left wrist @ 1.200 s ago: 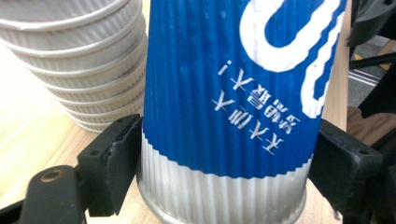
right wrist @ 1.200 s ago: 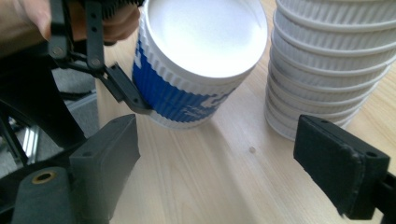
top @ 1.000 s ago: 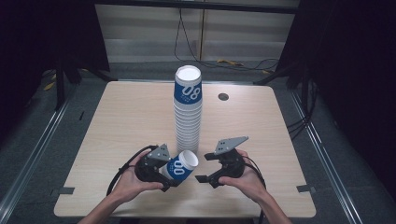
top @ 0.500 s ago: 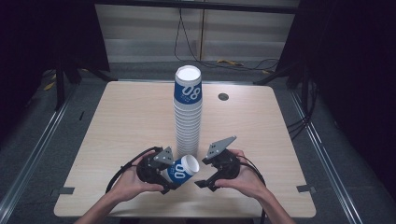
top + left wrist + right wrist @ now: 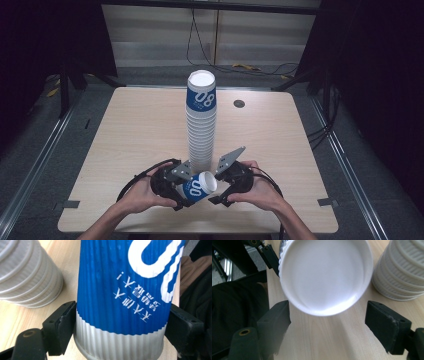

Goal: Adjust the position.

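**One cup held sideways beside a tall stack**

Two grippers meet at the near edge of the table (image 5: 125, 130). The left gripper (image 5: 176, 186) has its two jaws pressed against opposite sides of a single blue and white cup (image 5: 196, 187), gripping it low on the ribbed wall near the white band. The cup lies on its side above the wood, its open mouth turned toward the right gripper (image 5: 224, 189). In the left gripper view the cup (image 5: 125, 290) sits tight between both black jaws.

The right gripper stands wide open and holds nothing; in the right gripper view the cup's white mouth (image 5: 324, 277) faces the camera, just beyond the two spread jaws and not touching either.

One tall stack of cups (image 5: 201, 125) rises just behind the grippers, near the middle of the table. Its top cup shows the blue band; the cups below show as white rims, too many and too close to count. One small dark round disc (image 5: 239, 103) lies near the far edge.
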Demonstrator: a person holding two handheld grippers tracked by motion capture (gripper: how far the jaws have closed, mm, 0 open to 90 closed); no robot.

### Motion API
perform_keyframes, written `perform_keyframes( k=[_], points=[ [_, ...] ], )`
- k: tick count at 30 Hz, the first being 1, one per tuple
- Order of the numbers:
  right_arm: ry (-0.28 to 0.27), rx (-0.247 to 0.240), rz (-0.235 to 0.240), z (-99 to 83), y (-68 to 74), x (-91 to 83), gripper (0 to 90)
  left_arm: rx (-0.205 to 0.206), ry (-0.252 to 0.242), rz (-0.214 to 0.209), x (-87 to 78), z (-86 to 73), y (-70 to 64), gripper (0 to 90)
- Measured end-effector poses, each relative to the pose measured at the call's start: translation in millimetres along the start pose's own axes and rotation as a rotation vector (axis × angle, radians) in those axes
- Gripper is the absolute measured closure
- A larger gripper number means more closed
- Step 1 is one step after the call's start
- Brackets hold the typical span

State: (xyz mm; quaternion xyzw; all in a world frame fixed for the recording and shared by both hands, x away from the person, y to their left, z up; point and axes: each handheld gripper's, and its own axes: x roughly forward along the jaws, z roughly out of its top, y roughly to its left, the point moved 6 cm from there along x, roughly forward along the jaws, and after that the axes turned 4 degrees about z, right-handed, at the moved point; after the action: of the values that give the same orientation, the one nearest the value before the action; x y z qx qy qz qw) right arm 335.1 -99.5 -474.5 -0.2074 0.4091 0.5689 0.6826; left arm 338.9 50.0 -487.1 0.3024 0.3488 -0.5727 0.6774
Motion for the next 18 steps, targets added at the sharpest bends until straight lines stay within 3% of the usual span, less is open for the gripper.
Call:
perform_keyframes(
  k=[9, 16, 17, 18],
  points=[
    [0.028, -0.029, -0.016, 4.6, 4.2, 2.3, 19.4, 0.042, 0.038, 0.022, 7.2, 3.6, -2.9, 18.5],
    [0.059, -0.041, 0.021, 8.0, 7.3, 5.4, 19.1, 0.070, 0.061, 0.023, 9.3, 7.2, -11.4, 18.5],
    [0.060, -0.046, 0.027, 8.4, 8.0, 6.1, 19.2, 0.058, 0.049, 0.027, 11.6, 8.2, -12.7, 18.5],
    [0.061, -0.049, 0.029, 8.9, 8.5, 7.1, 19.1, 0.075, 0.063, 0.019, 11.9, 7.9, -12.6, 18.5]
  ],
)
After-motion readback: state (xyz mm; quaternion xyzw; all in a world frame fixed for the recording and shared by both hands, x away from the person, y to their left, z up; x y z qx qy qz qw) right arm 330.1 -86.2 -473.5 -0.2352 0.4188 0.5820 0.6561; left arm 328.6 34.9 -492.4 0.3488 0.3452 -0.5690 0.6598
